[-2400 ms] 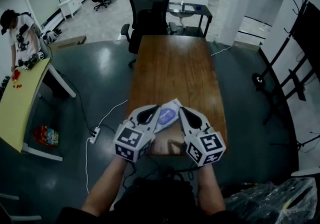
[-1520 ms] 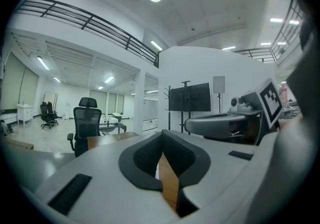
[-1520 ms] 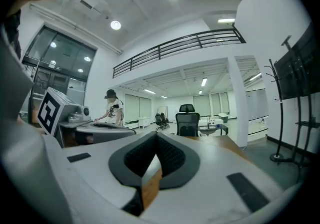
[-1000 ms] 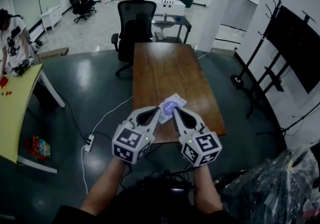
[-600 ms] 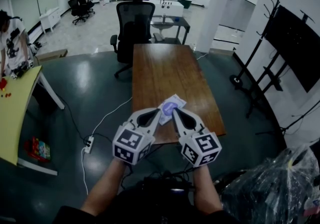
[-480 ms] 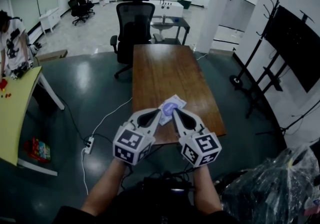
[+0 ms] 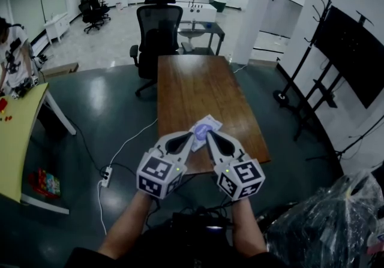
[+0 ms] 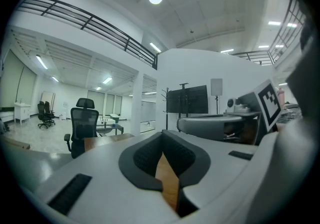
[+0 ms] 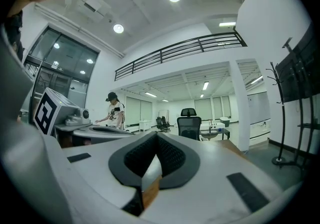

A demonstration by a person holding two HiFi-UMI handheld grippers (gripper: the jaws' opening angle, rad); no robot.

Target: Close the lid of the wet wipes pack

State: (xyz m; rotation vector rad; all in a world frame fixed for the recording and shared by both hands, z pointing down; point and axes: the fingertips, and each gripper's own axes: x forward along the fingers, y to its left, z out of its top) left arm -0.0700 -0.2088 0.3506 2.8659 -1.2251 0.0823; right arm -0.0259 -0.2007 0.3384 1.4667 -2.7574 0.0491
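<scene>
Long wooden counter (image 7: 204, 81). Black office chair (image 7: 157, 33) at its far end. Yellow table (image 7: 18, 141) at left, a person (image 7: 12, 51) leaning over it. Power strip (image 7: 107, 174) on the dark floor, white cable attached. Dark screen on stand (image 7: 354, 57) at right. Clear plastic bag (image 7: 324, 225) in the lower right.

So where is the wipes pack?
Head view: the white-and-purple wet wipes pack lies on the brown wooden table's near end, beyond the left gripper and right gripper.
</scene>
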